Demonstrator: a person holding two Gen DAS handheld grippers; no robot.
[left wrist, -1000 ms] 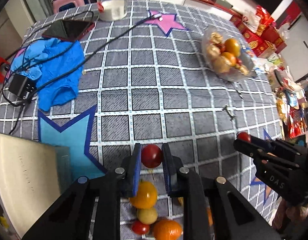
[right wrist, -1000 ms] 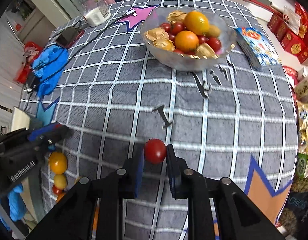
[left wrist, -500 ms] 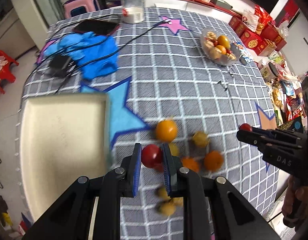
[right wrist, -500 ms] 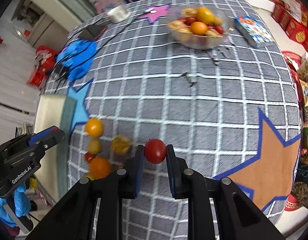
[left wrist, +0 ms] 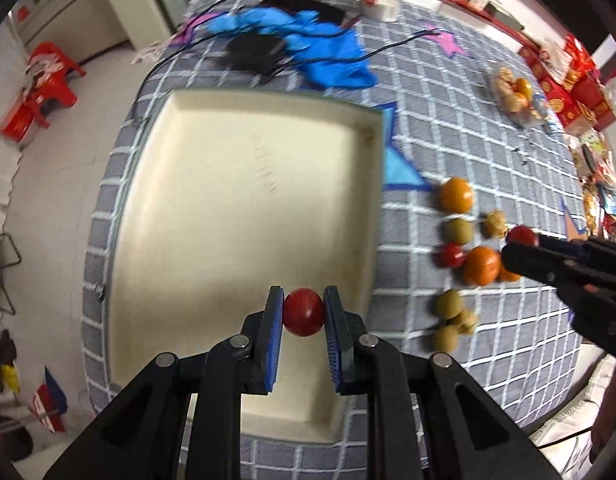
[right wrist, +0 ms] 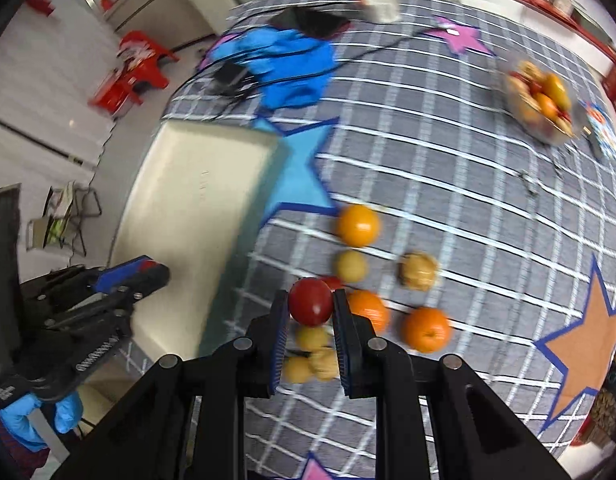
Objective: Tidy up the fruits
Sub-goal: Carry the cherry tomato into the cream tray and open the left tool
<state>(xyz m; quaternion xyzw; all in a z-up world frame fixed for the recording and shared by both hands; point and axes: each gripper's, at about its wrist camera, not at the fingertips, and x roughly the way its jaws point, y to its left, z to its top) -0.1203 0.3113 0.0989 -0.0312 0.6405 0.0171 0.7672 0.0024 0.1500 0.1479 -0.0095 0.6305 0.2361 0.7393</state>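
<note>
Our left claw (left wrist: pixel 303 312) pinches a red tomato (left wrist: pixel 303 311) over the cream tray (left wrist: pixel 236 168), near its 5 o'clock corner. Our right claw (right wrist: pixel 311 308) pinches another tomato (right wrist: pixel 310 306) above the loose fruit pile (right wrist: pixel 388 292) on the worktop; tray lies at its 9 o'clock. Left is nearer.

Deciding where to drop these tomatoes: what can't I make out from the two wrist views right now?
- Fruit bowl: contents smeared by motion blur, both views.
- Cream tray: near edge hidden behind the left gripper.
- Loose fruit under the right gripper: partly covered by its jaws.
</note>
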